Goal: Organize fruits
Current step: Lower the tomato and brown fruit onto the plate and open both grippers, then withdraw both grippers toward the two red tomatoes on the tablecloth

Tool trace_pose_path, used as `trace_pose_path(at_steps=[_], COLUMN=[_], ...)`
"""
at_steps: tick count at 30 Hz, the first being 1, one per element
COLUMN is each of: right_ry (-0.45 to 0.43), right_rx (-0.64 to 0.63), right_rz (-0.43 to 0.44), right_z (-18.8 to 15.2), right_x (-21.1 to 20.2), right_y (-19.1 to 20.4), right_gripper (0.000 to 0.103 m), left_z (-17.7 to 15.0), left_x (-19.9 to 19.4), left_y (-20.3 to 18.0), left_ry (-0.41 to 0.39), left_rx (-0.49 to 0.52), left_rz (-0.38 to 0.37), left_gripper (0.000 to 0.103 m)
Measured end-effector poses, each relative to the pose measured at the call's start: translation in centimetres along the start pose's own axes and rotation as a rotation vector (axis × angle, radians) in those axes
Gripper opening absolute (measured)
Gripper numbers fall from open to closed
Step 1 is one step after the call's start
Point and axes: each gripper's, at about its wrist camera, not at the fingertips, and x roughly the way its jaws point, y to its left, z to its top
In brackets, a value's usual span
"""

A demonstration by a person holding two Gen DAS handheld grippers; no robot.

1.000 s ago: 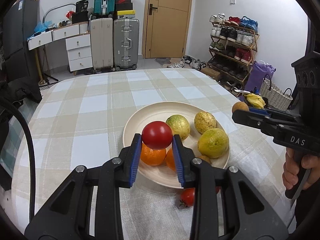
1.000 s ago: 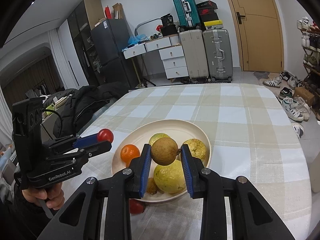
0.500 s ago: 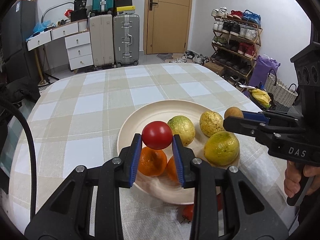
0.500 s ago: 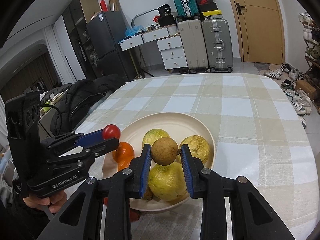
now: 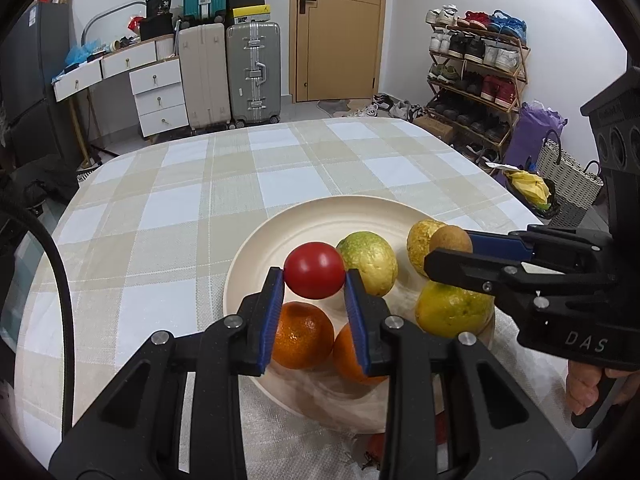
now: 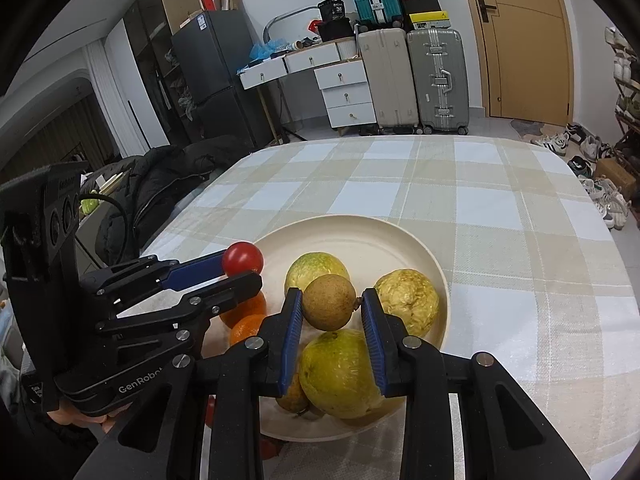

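over plate (image 5: 256, 256), tomato (image 5: 315, 270) pinched between fingers (image 5: 272, 312).

2 oranges (image 5: 303, 340), 3 guavas (image 6: 339, 373), 1 plate (image 5: 256, 254)

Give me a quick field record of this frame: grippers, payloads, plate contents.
left gripper: shut on red tomato
right gripper: shut on brown round fruit
position: both held above plate
plate contents: two oranges, three yellow-green fruits, small brownish fruit partly hidden
surface: checked tablecloth
off plate: red fruit by near rim, mostly hidden
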Motion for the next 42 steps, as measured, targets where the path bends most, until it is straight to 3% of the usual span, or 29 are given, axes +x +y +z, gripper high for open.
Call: trace_pose_path(at_steps=[14,17,18,20,22,24,25,29,30,33,42], right_ry=[0.006,-0.008,-0.012,-0.028,-0.043,-0.054,-0.063,-0.066,-0.063,-0.040,-0.032], right_rx=[0.028,0.039,0.040,0.036,0.027,0.028,0.030,0.028,0.026,0.023,0.004], right_rz=[-0.008,-0.014,-0.018,-0.030,-0.041,-0.052,-0.053,-0.076,-0.079,-0.087,-0.118], right_z=[-0.7,-1.0,-1.1,-1.5,-1.8,-2.3,-2.5,-3.2,-3.3,-3.6,-4.2], right_x=[0.0,-0.6,-0.9,-1.6,-2.4,-3.1,-3.5,-4.5,-4.8,-5.2,-6.2], right_y=[-1.3,-1.7,-1.7,-1.7,-1.5,-1.3,-1.3,-0.9,-0.8,-0.3,1.2], right_gripper=[0.031,0.036,0.044,0.054,0.056,0.077,0.082,0.099,0.101,0.103,0.103], left_z=[-0.9,-1.1,-1.1,-1.3,-1.6,-1.9,-2.1,-2.9,-3.2,-3.9,-6.4], left_x=[0.6,0.0,-0.4,-1.1,-2.1,-3.3,-4.0,-6.3,-6.9,-8.7,-11.6], left_y=[-0.1,0.0,0.0,0.1,0.1,0.2,0.3,0.6,0.7,0.6,0.4], left_ry=[0.012,0.005,0.003,-0.004,-0.019,-0.043,-0.056,-0.068,-0.068,-0.097,-0.091], left_rx=[0.018,0.012,0.010,0.004,0.000,-0.005,-0.011,-0.027,-0.034,-0.038,-0.049], left_rz=[0.018,0.011,0.008,0.009,0.010,0.017,0.019,0.000,0.001,0.014,0.014], left_gripper=[0.028,0.029,0.030,0.040,0.060,0.076,0.083,0.087,0.092,0.102,0.102])
